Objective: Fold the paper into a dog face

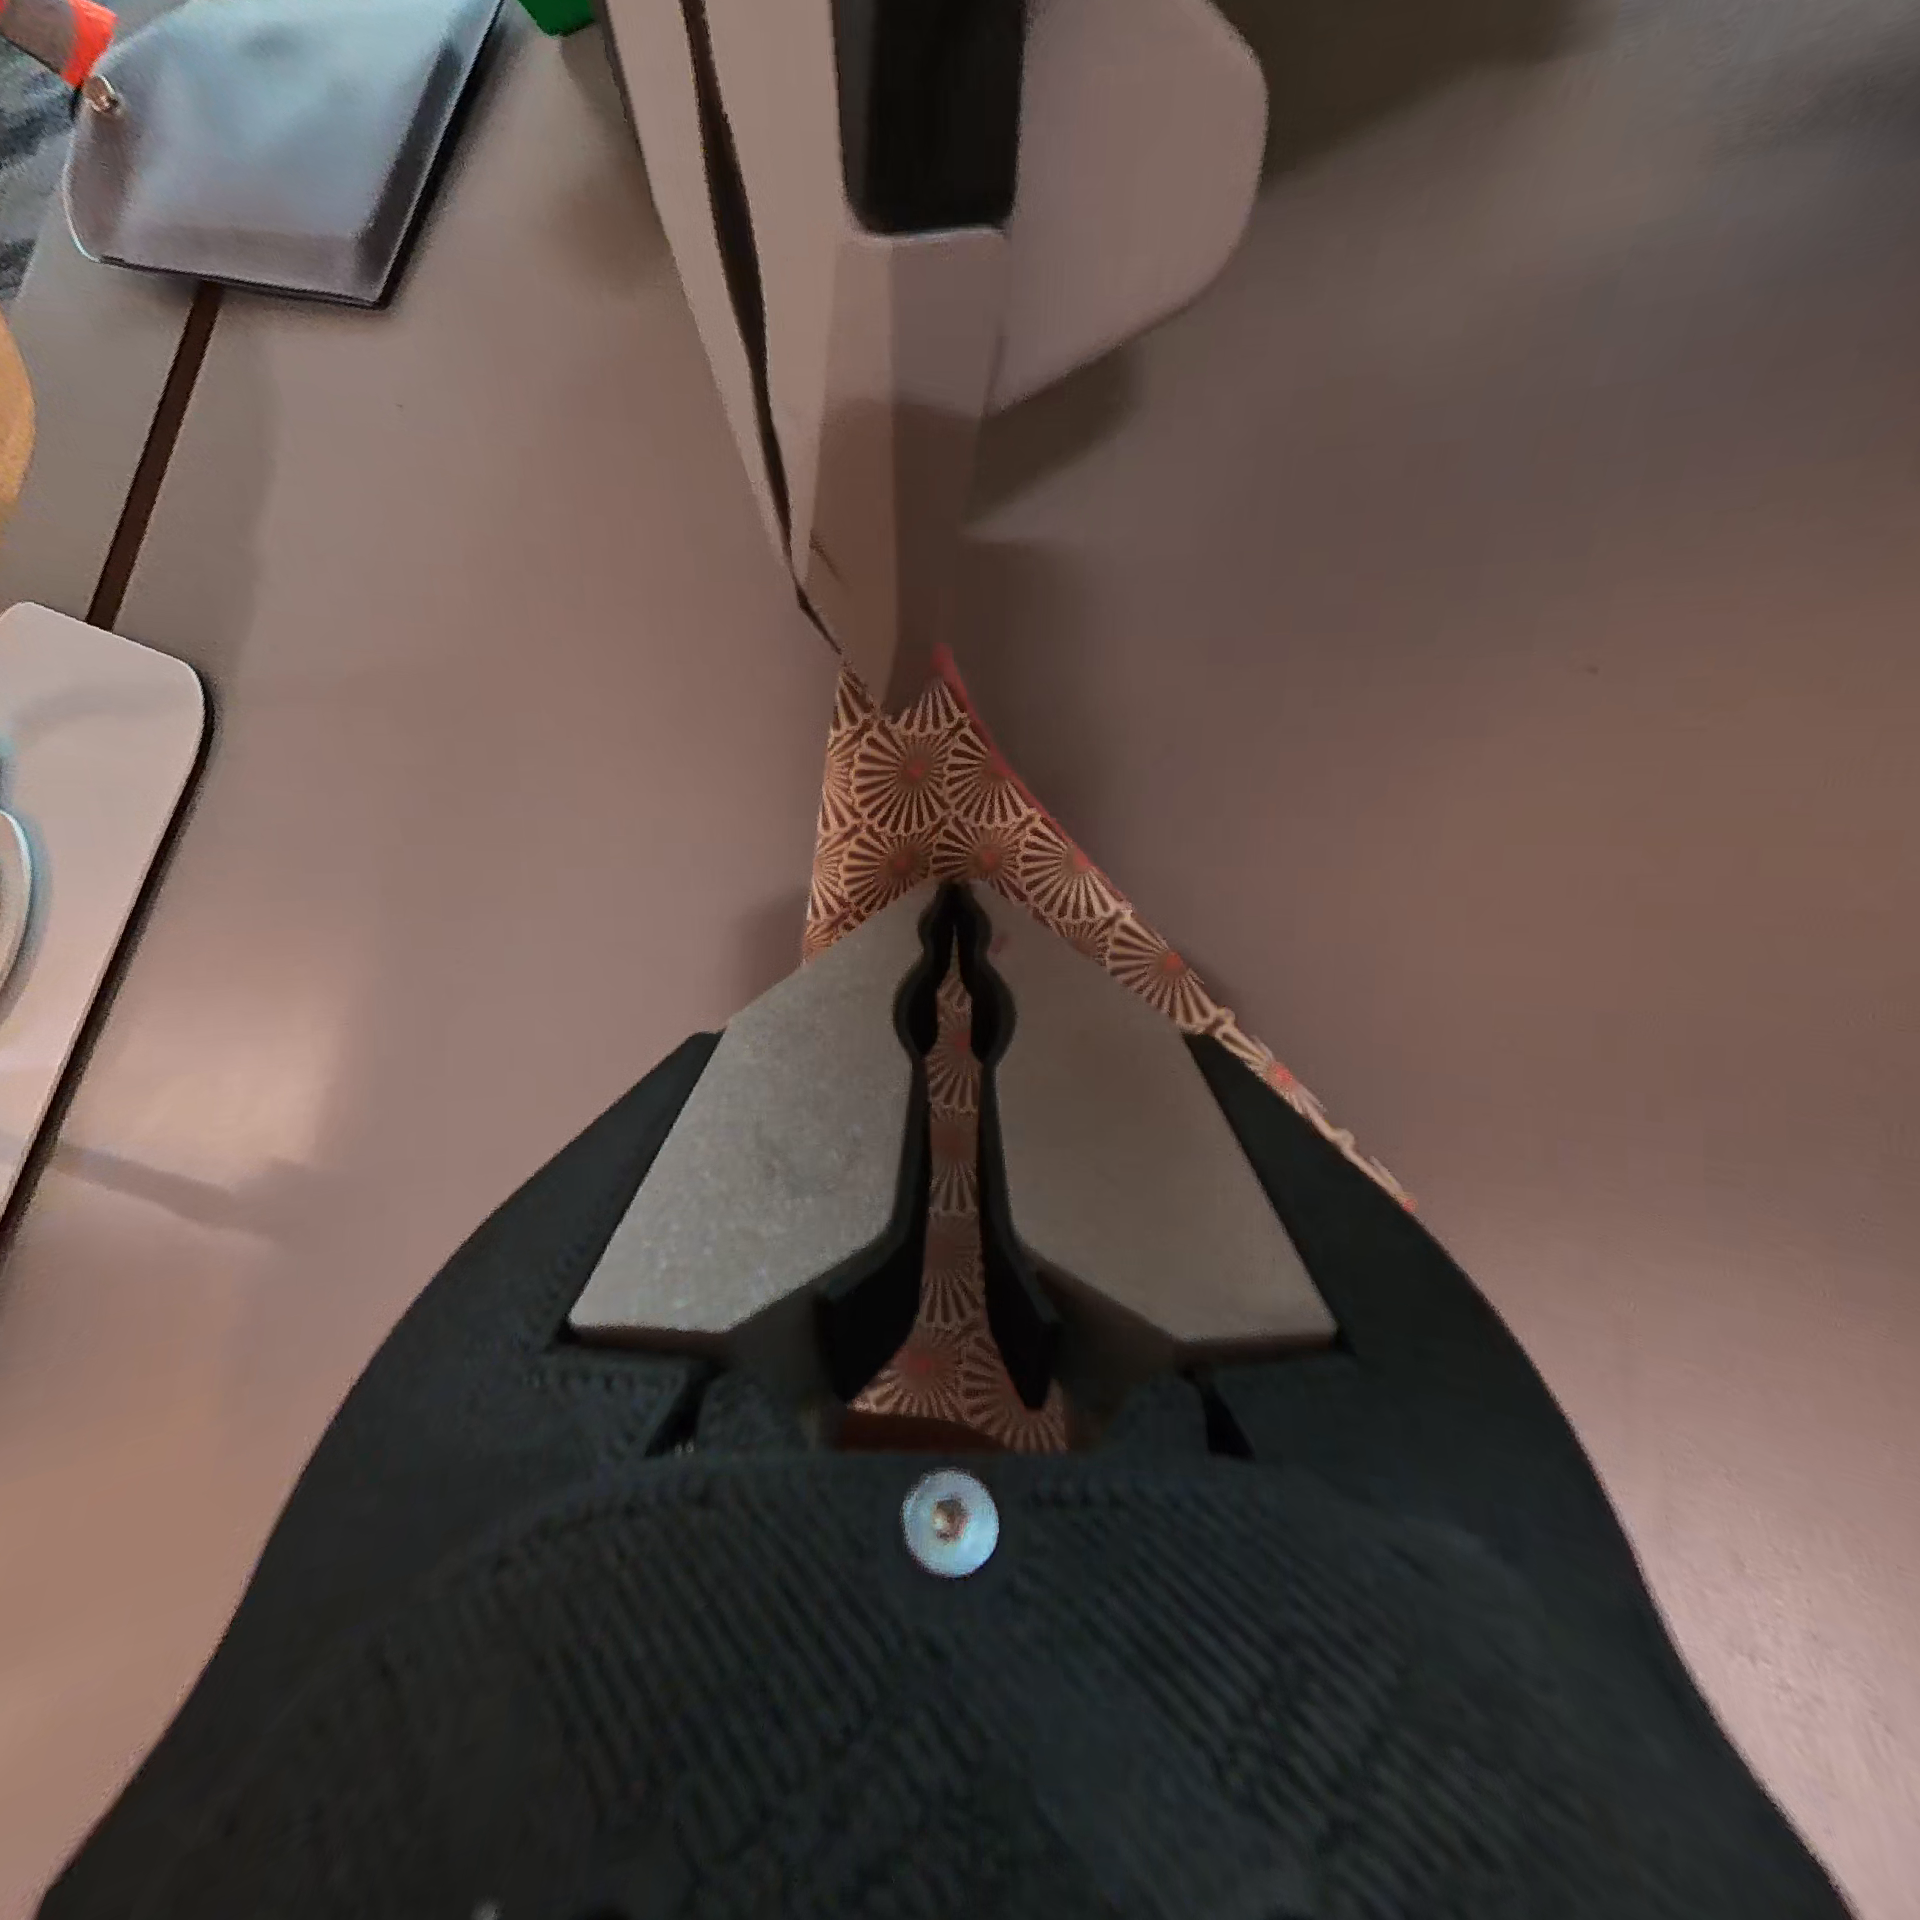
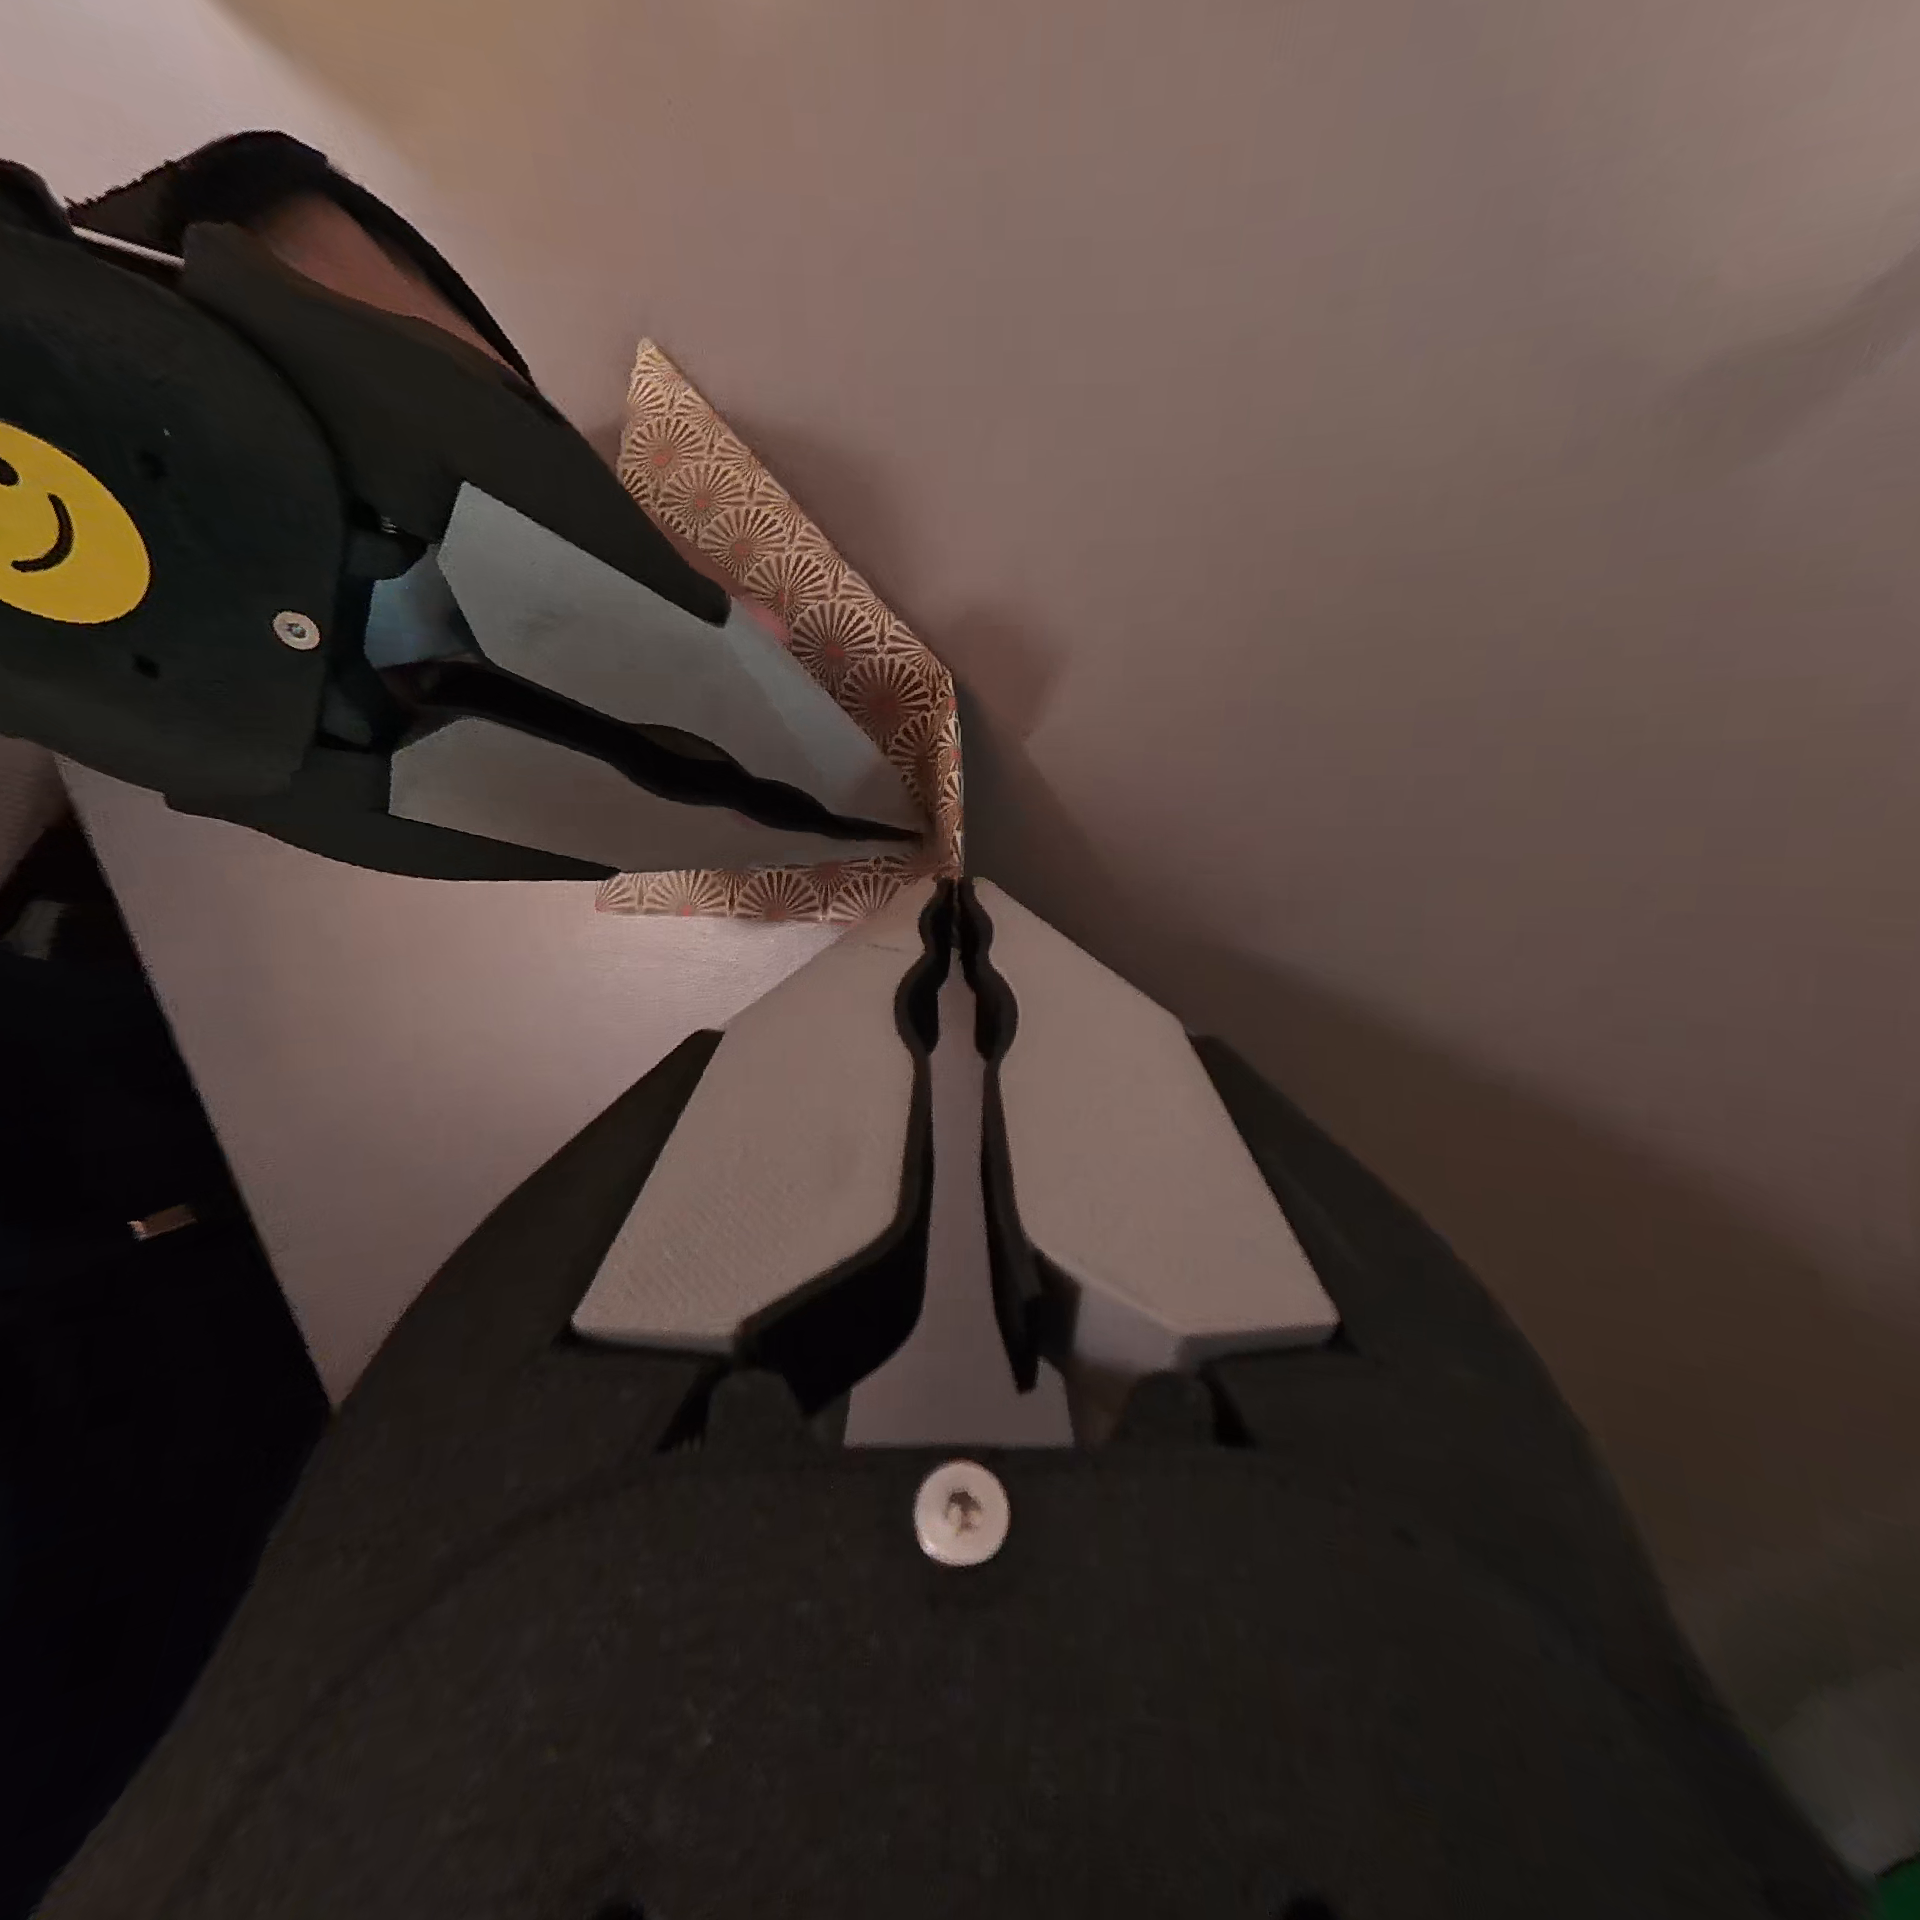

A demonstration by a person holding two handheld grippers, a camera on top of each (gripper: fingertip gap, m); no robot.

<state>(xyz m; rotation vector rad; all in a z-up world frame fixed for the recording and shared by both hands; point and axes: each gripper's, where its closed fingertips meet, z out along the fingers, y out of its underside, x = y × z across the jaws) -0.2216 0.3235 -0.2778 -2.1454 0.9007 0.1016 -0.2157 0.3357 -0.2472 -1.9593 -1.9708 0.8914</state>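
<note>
The paper (image 1: pixel 935 800) is a small folded sheet with a brown and cream flower print, lying on the pinkish table (image 1: pixel 1507 935). My left gripper (image 1: pixel 956 902) is shut, and its tip rests on the paper, which shows through the gap under the fingers. My right gripper (image 2: pixel 956 891) is shut on a corner of the paper (image 2: pixel 821 623) and holds one flap up off the table. A flat strip of the paper stays down. In the right wrist view the left gripper (image 2: pixel 909 831) comes in from the left. In the left wrist view the right gripper (image 1: pixel 860 634) comes down from above.
A dark grey flat device (image 1: pixel 260 145) lies at the table's far left. A pale rounded board (image 1: pixel 94 831) lies at the left edge. The table edge (image 2: pixel 208 1091) drops to dark floor at the left. The left gripper carries a yellow smiley sticker (image 2: pixel 62 530). My two grippers' fingertips are within a few centimetres of each other. My right gripper's tips are some 35 cm from the dark grey flat device (image 1: pixel 260 145).
</note>
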